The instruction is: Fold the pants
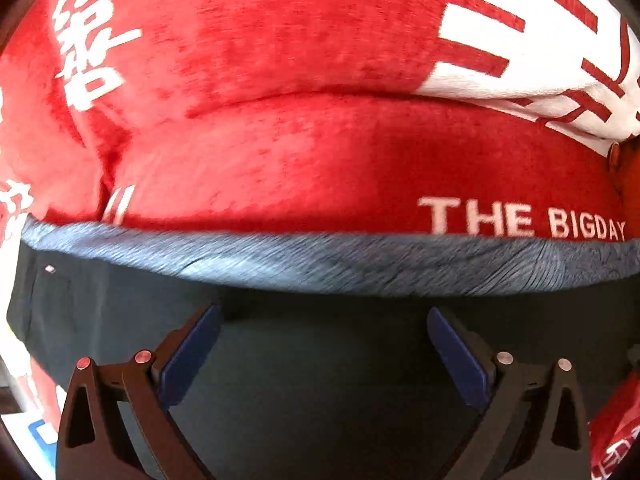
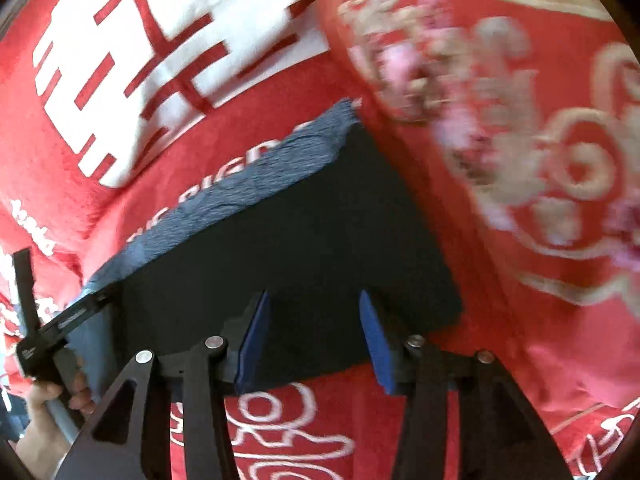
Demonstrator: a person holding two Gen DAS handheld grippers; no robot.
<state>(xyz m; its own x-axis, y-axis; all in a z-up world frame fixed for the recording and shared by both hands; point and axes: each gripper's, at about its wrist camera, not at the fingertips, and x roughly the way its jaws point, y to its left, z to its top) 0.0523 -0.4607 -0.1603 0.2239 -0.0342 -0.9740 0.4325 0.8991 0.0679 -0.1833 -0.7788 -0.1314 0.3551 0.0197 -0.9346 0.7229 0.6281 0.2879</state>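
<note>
I see plush, napped red cloth on the blanket [image 1: 280,152], upper frame. The pants [image 1: 320,360] look smooth, matt dark cloth with a fuzzy grey lining [image 1: 320,264]. My gripper [image 2: 314,340] pads [image 2: 376,344] look matt blue.

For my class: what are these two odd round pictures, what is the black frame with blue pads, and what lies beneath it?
No robot here: a person carries a hand-held gripper in each hand, each with a wide-angle camera looking along its two fingers. One picture looks past the left hand-held gripper, the other past the right hand-held gripper. Both point down at dark pants with a grey-blue waistband, lying on a red blanket with white lettering. Both stand open, holding nothing.
</note>
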